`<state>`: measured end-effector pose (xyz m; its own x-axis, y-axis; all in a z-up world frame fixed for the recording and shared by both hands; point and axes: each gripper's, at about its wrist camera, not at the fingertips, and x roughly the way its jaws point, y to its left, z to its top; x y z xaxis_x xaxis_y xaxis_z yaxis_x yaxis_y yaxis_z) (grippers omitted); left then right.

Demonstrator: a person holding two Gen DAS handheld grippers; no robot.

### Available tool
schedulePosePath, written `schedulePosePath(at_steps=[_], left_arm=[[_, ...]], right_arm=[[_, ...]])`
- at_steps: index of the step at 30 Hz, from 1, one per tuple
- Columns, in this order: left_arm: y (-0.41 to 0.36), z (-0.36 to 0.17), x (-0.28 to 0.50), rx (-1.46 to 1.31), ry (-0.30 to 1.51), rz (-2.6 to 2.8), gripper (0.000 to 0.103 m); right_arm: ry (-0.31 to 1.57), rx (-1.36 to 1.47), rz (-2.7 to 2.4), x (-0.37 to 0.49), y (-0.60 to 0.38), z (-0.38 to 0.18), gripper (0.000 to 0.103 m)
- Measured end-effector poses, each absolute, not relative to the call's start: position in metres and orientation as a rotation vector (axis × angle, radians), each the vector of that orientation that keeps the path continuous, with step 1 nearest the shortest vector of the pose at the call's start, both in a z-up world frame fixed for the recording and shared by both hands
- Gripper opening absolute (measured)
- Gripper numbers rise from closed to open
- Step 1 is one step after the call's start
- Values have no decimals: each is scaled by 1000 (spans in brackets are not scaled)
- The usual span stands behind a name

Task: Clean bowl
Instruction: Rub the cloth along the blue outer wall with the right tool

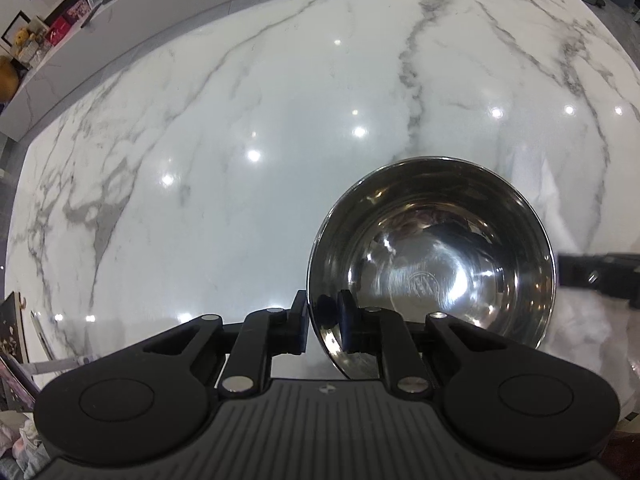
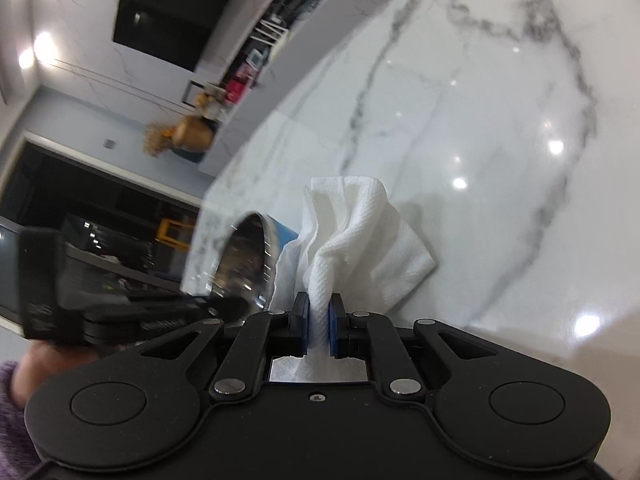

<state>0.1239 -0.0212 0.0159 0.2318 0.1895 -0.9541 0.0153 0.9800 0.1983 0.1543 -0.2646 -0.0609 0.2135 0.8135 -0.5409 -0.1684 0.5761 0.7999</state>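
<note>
A shiny steel bowl point(image 1: 432, 264) stands tipped on the white marble table point(image 1: 240, 140), its empty inside facing the left wrist view. My left gripper point(image 1: 322, 320) is shut on the bowl's near rim, one finger outside the wall and one inside. In the right wrist view the bowl point(image 2: 244, 264) shows edge-on with a blue outer wall, and the left gripper point(image 2: 236, 304) reaches in from the left. My right gripper point(image 2: 319, 320) is shut on a crumpled white paper towel point(image 2: 360, 232), which hangs just right of the bowl.
The marble table point(image 2: 480, 120) spreads wide beyond the bowl. A hand in a purple sleeve point(image 2: 24, 380) holds the left gripper. The right gripper's black body point(image 1: 600, 276) shows beside the bowl. Shelves with boxes and a gold vase point(image 2: 192, 132) stand past the table's edge.
</note>
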Motion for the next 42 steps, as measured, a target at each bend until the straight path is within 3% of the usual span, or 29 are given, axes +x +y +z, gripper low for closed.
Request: schedulePosePath(at_steps=[13,22,42], left_arm=[[-19,17,123,136,1324,109,14],[-16,15,116,102,1370,152,24],[-25,15,116,254,1371,26,18]], right_arm=[[1224,589,765,147,-253,-73,9],[1210,543,773,150,-247,-69,9],[1053,664,811,155,-273,-40,9]])
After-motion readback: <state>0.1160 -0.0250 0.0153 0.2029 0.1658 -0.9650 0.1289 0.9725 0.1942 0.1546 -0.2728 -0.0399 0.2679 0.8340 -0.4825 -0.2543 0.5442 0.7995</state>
